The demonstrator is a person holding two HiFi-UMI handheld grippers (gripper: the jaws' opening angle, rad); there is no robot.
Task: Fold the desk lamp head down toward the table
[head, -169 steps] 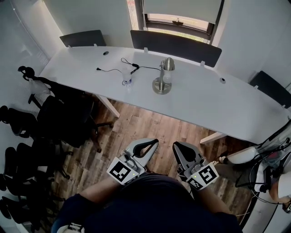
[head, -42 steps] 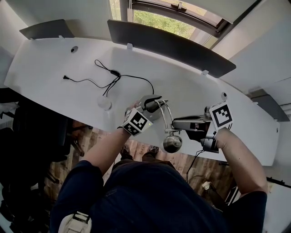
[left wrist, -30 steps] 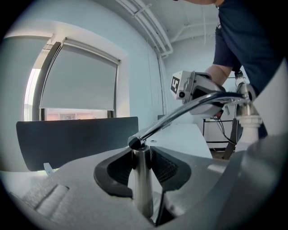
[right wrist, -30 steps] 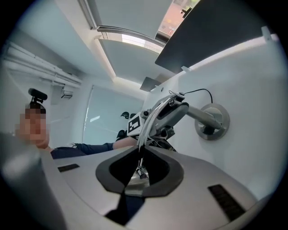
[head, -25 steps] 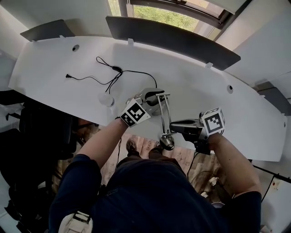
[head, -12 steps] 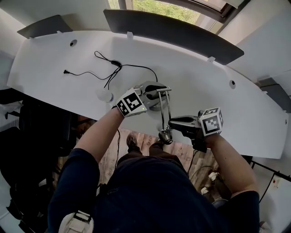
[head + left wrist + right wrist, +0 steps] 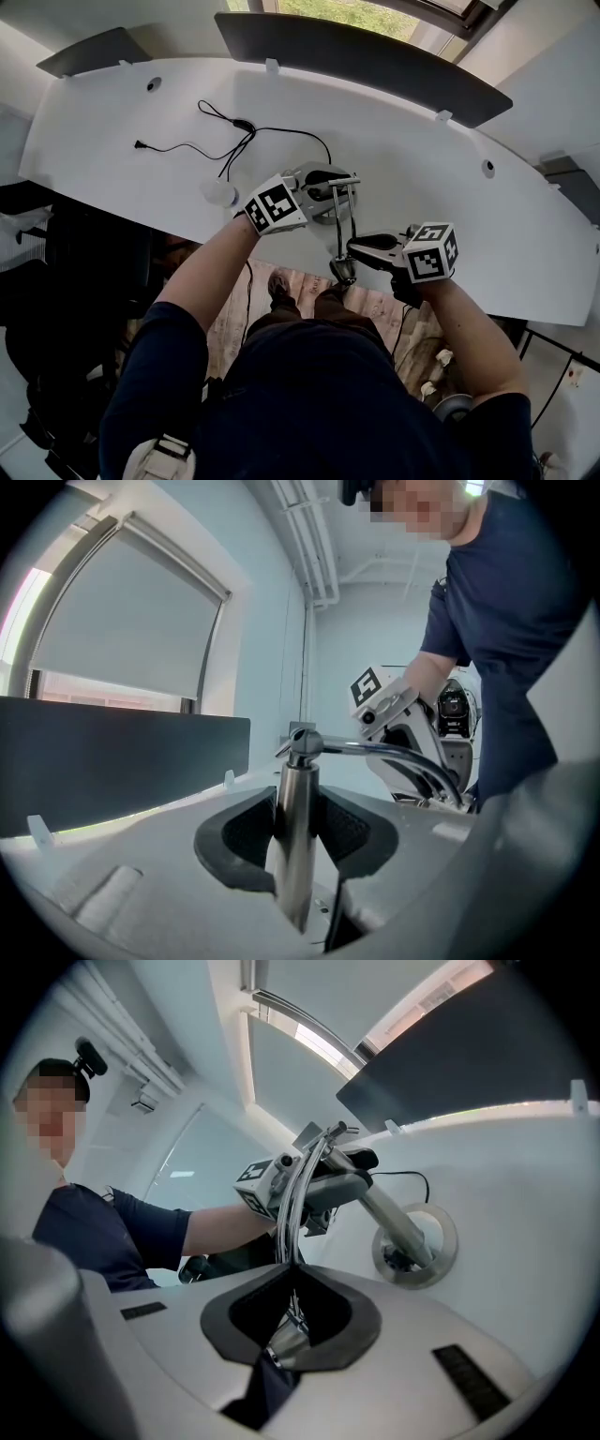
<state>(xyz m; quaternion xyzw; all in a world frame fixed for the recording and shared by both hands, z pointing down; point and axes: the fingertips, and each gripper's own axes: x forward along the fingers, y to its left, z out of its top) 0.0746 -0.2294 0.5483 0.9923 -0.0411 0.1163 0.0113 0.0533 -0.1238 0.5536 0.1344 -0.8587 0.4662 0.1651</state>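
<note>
- Left gripper [image 7: 317, 184]: jaws wide, clamped on lamp post [image 7: 294, 832], pinning base [image 7: 418, 1247] on table [image 7: 450, 178].
- Right gripper [image 7: 362, 247]: jaws narrow, just closed further on thin lamp arm [image 7: 292, 1202].
- Lamp head [image 7: 343, 270] overhangs table's near edge.
- Best approach: hold post firm, swing arm down slowly about hinge, no twisting.

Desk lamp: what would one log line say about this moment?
left gripper: shut on lamp post | right gripper: jaws just closing on lamp arm | lamp base: on table

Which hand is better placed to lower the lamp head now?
Right. The right gripper has just been closing its fingers on the lamp arm near the lamp head; the left gripper only clamps the post.
</note>
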